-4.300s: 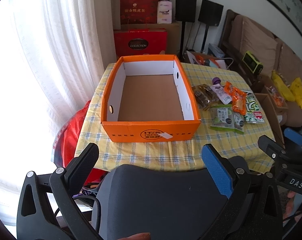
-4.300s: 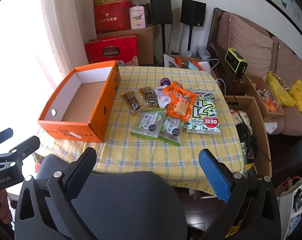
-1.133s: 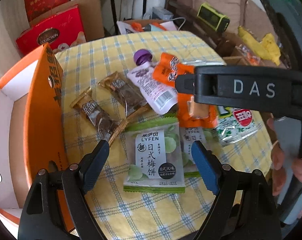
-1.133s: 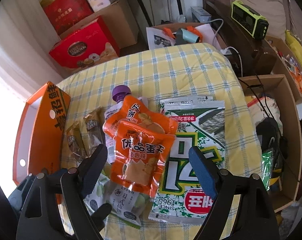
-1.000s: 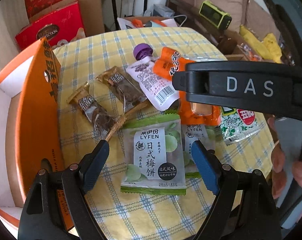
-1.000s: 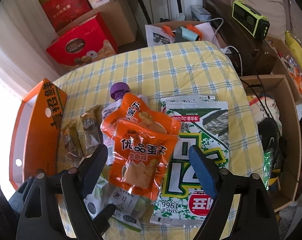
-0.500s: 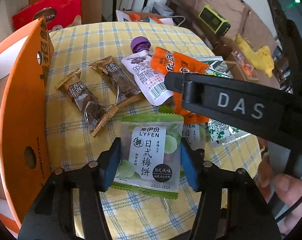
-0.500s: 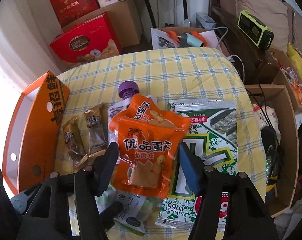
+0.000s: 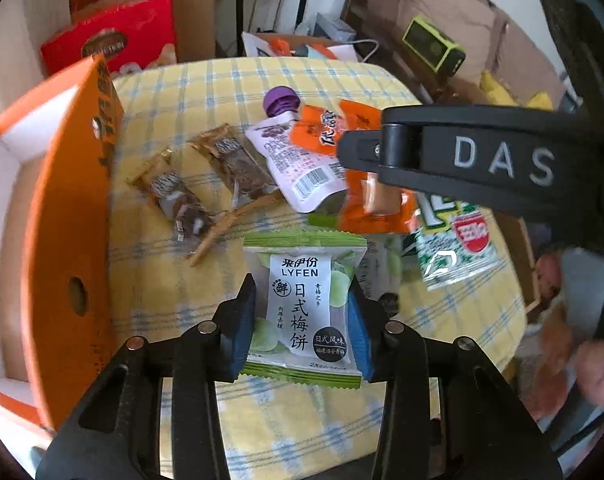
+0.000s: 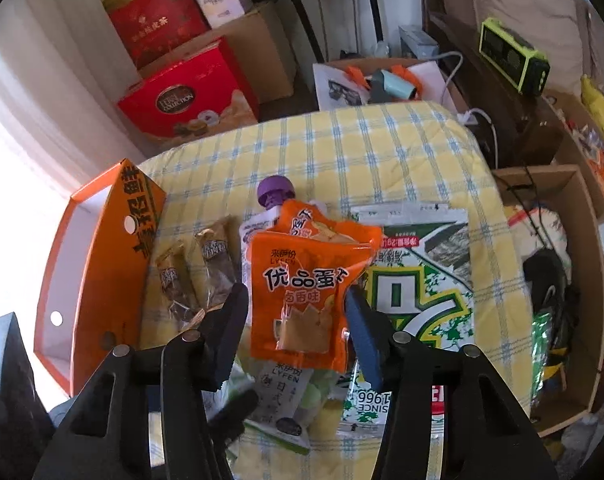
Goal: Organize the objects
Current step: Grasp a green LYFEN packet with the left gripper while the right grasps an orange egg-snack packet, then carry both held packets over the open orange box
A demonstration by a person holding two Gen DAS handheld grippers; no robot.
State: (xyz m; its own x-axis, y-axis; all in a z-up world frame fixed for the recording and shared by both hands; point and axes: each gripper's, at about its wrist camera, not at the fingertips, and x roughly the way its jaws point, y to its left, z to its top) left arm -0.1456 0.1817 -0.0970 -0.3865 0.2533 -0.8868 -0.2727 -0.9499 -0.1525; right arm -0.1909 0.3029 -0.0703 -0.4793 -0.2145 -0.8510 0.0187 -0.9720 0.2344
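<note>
Snack packets lie on a yellow checked tablecloth [image 9: 230, 80]. My left gripper [image 9: 302, 320] has its pads against both sides of a green and white LYFEN packet [image 9: 302, 300]. My right gripper [image 10: 298, 324] straddles an orange snack packet [image 10: 302, 288], with its pads at the packet's two edges. An orange box [image 9: 66, 208] with a white inside stands open at the left; it also shows in the right wrist view [image 10: 98, 264]. The right gripper's arm [image 9: 481, 160] crosses the left wrist view above the orange packets.
Two brown bars [image 9: 206, 176], a white pouch with a purple cap [image 9: 294, 160], a second orange packet [image 10: 305, 216] and a green seaweed bag [image 10: 417, 280] lie around. Red gift boxes [image 10: 190, 96] and cardboard boxes stand behind the table. An open carton [image 10: 561, 280] is at the right.
Both grippers have come down closer to the packets and their jaws have narrowed, the left around the green packet and the right around the orange one.
</note>
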